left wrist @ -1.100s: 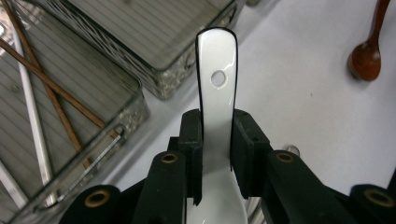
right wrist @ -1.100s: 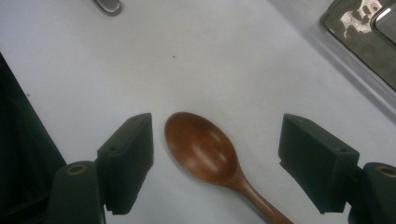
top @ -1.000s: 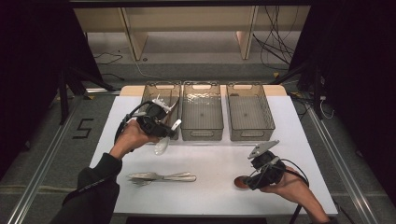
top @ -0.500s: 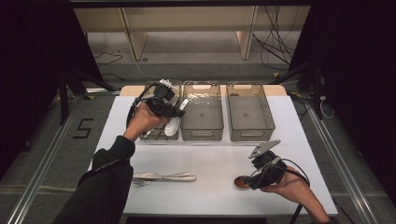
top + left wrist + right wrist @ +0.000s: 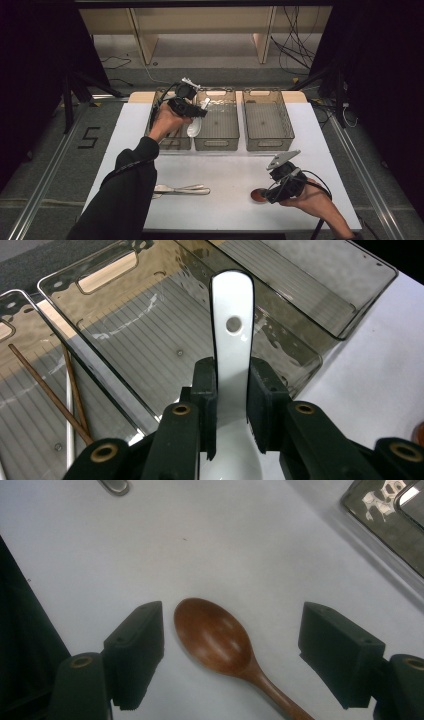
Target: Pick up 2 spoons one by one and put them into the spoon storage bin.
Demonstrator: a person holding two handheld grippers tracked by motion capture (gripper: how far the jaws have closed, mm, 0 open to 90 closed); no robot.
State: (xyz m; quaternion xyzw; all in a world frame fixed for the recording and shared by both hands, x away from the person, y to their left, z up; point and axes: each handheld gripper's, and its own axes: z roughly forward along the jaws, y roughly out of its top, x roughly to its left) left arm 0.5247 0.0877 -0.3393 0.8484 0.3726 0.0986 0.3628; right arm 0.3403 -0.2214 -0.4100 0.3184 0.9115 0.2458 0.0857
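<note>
Pinching the white ceramic spoon [image 5: 232, 340] by its handle, the left gripper [image 5: 232, 405] risks slippage; the right gripper [image 5: 232, 650] gapes around the wooden spoon [image 5: 215, 637].

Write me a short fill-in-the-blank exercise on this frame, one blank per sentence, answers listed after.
1. The left gripper is shut on a white ____ spoon.
2. The right gripper has its jaws ____ around a brown wooden spoon lying on the table.
3. Brown chopsticks lie in the ____ of the three clear bins, seen from above.

Answers: ceramic; open; leftmost
</note>
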